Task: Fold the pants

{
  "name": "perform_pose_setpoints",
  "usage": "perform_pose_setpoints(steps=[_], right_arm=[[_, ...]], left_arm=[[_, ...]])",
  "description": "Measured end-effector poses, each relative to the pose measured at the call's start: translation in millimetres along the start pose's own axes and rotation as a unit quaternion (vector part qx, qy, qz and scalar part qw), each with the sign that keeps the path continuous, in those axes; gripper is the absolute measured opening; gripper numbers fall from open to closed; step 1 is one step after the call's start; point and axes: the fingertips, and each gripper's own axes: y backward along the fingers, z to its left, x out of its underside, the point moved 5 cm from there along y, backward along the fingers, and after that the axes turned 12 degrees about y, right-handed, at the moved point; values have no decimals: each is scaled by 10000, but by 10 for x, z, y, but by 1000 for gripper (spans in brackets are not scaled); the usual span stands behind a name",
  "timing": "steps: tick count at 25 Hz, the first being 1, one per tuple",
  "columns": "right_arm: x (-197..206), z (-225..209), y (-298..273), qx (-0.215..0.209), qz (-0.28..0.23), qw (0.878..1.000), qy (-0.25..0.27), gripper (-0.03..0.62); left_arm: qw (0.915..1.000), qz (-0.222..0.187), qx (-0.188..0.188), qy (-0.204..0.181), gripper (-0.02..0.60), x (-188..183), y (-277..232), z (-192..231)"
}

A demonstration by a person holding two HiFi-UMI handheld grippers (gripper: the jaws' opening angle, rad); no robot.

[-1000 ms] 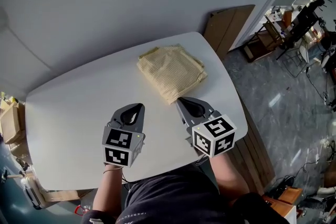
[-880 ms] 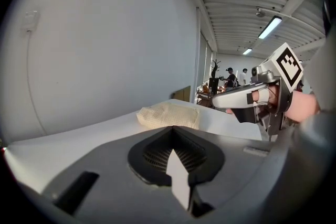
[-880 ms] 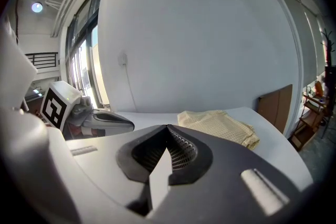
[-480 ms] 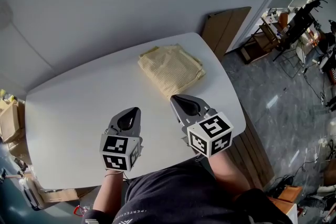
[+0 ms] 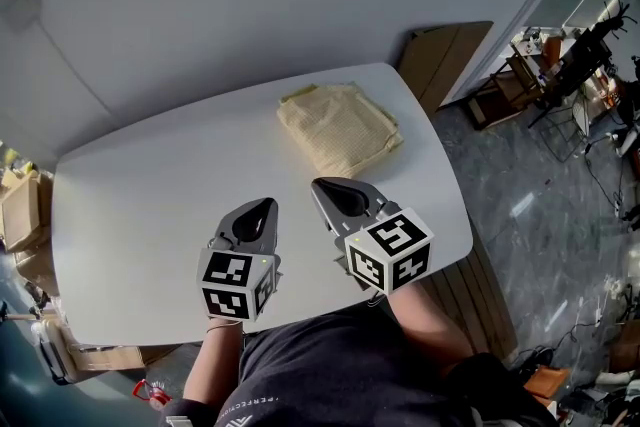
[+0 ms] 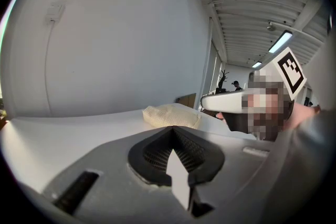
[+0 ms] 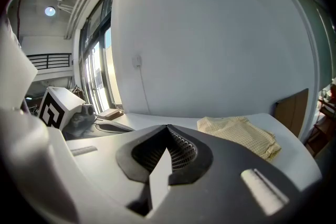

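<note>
The pants (image 5: 340, 128) lie folded into a thick yellow checked bundle at the far right of the white table (image 5: 140, 185). They also show in the left gripper view as pants (image 6: 170, 116) and in the right gripper view as pants (image 7: 239, 134). My left gripper (image 5: 266, 205) is shut and empty, held over the table's near middle. My right gripper (image 5: 316, 184) is shut and empty too, just short of the bundle's near edge and apart from it. The left gripper (image 6: 172, 129) and the right gripper (image 7: 168, 128) each show their jaws pressed together.
A grey wall stands behind the table. Brown boards (image 5: 440, 65) lean against it at the right. Beyond the table's right edge lies a grey floor with racks and equipment (image 5: 570, 55). Cardboard boxes (image 5: 20, 215) sit off the left edge.
Both grippers have drawn back from the folded pants toward the near edge of the table, the right one more. Both stay shut.
</note>
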Motion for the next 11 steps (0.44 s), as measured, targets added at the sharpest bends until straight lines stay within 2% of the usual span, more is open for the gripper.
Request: perform_pose_setpoints(steps=[11], right_arm=[[87, 64, -29, -181, 27, 9998, -126, 0]], left_arm=[[9998, 140, -90, 86, -3, 124, 0, 11]])
